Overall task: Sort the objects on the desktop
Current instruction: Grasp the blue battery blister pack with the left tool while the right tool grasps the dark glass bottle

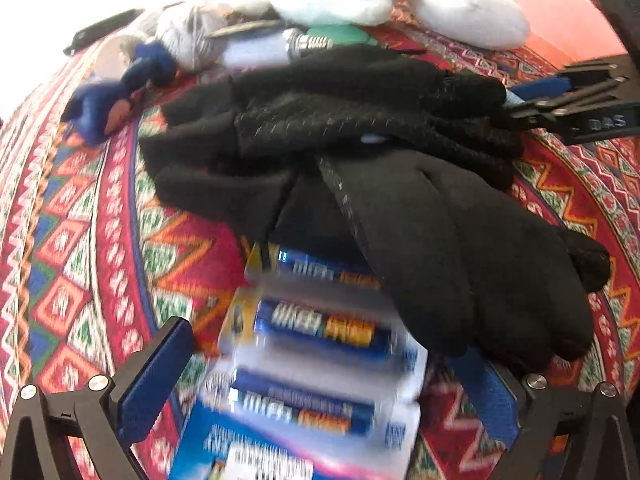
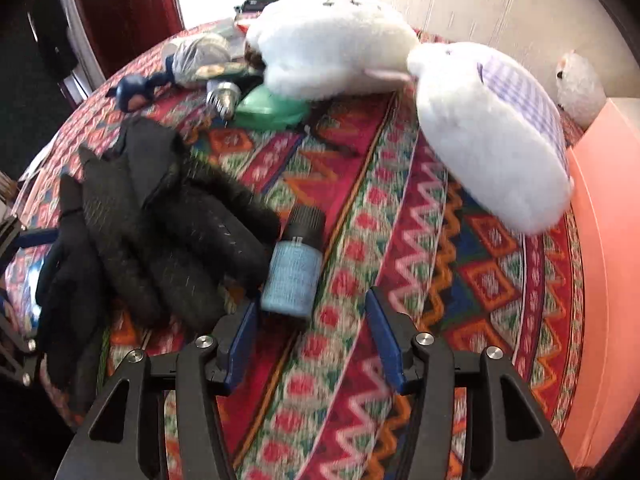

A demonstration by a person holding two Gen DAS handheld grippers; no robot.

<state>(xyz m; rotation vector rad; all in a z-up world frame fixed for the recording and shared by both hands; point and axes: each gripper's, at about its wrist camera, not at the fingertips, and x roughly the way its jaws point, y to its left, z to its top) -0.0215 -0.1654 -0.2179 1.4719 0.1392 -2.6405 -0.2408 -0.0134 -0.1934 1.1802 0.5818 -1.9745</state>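
Note:
A blister pack of blue batteries (image 1: pixel 316 360) lies on the patterned cloth, its far end tucked under black gloves (image 1: pixel 360 148). My left gripper (image 1: pixel 320 376) is open with its fingers on either side of the pack. In the right wrist view, a small blue bottle with a black cap (image 2: pixel 294 264) lies on the cloth beside the gloves (image 2: pixel 152 232). My right gripper (image 2: pixel 310 328) is open just before the bottle's base, with nothing between its fingers. The right gripper also shows at the right edge of the left wrist view (image 1: pixel 560 92).
White plush toys (image 2: pixel 488 132) lie at the far side, and a small white one (image 2: pixel 580 84) sits by the wall. A light bulb (image 2: pixel 224 96), a green object (image 2: pixel 272 108), a blue figure (image 2: pixel 132 90) and a grey bundle (image 2: pixel 196 56) sit behind the gloves. An orange box (image 2: pixel 608 240) stands at the right.

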